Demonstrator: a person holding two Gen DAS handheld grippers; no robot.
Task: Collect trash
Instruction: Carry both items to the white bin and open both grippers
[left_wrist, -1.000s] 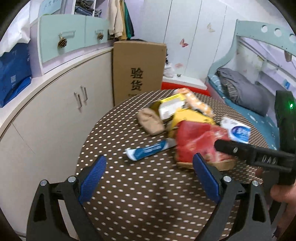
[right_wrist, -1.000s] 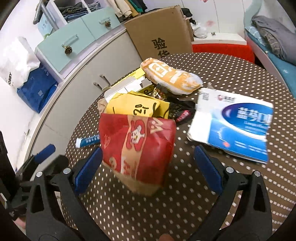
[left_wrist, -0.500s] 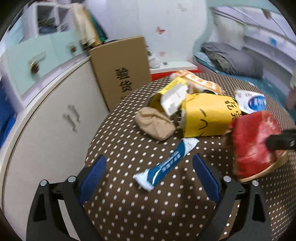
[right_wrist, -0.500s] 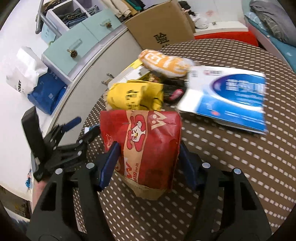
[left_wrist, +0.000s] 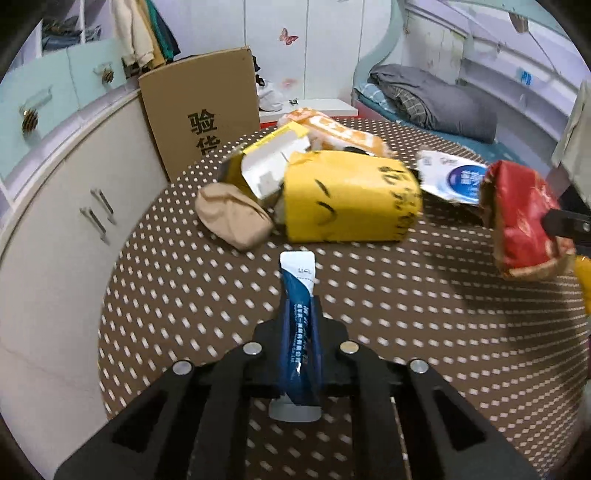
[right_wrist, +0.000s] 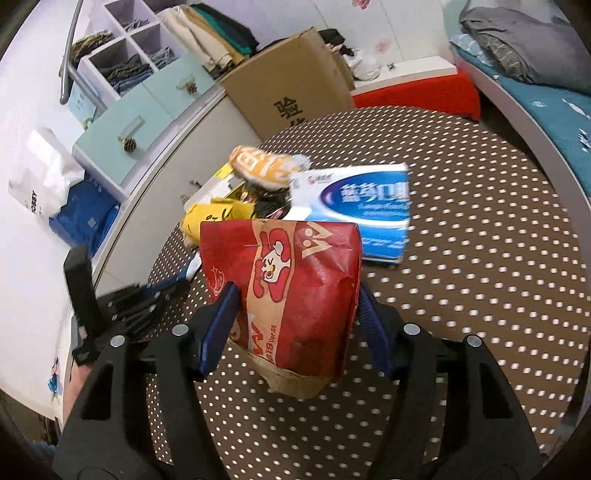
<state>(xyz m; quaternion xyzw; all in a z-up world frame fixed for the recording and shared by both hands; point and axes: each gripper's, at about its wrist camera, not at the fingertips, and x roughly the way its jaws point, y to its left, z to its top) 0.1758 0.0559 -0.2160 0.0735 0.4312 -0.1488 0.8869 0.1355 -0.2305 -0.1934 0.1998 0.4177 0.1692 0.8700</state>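
My left gripper is shut on a blue and white tube just above the brown dotted table. My right gripper is shut on a red paper bag and holds it above the table; the bag also shows at the right of the left wrist view. More trash lies behind: a yellow bag, a tan crumpled wad, an opened yellow and white carton, an orange wrapper and a blue and white box.
A cardboard box stands behind the table against white cabinets. A bed with a grey blanket is at the back right. The left gripper shows at the left of the right wrist view.
My left gripper has closed on the blue tube, which now points away from me. My right gripper closed on the red bag and lifted it.
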